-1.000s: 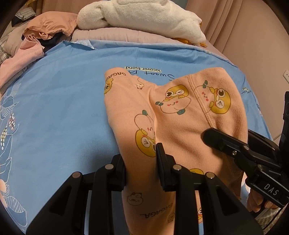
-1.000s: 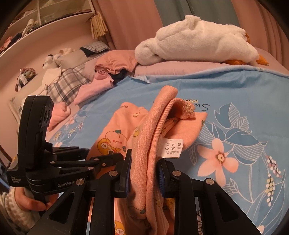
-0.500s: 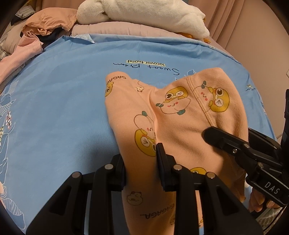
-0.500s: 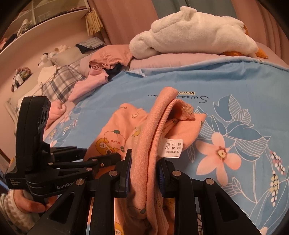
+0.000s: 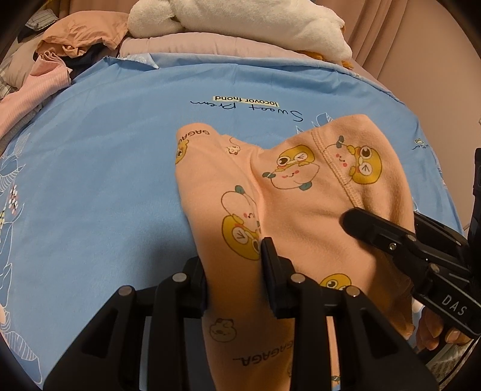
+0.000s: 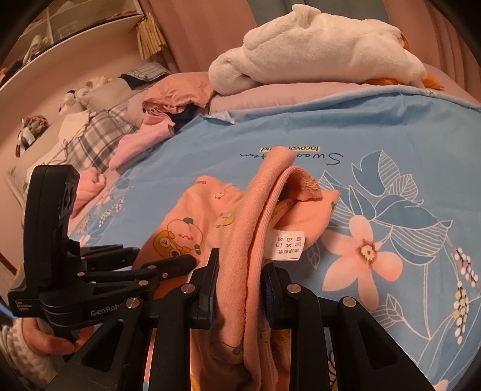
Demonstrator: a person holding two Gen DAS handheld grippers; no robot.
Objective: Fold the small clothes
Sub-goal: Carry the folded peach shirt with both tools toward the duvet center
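Blue floral bedsheet [image 5: 105,180], pink curtains [image 6: 195,33] far | one peach cartoon-print garment [image 5: 300,204], one white plush [image 6: 315,54] | garment pinched by left gripper [image 5: 234,264] and right gripper [image 6: 240,285].

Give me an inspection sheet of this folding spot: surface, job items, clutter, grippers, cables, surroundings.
Surface: blue floral sheet spread flat over the bed, printed lettering near its far edge.
Job's things: peach cartoon-print garment, far part lying on the sheet, near edge lifted; white care label showing inside.
Clutter: heap of pink and plaid clothes along the sheet's far left edge; white plush toy on the pink quilt behind.
Grippers: left gripper shut on the garment's left edge; right gripper shut on a bunched fold of the same garment.
Cables: nothing seen.
Surroundings: pink curtain behind the bed, shelf upper left.
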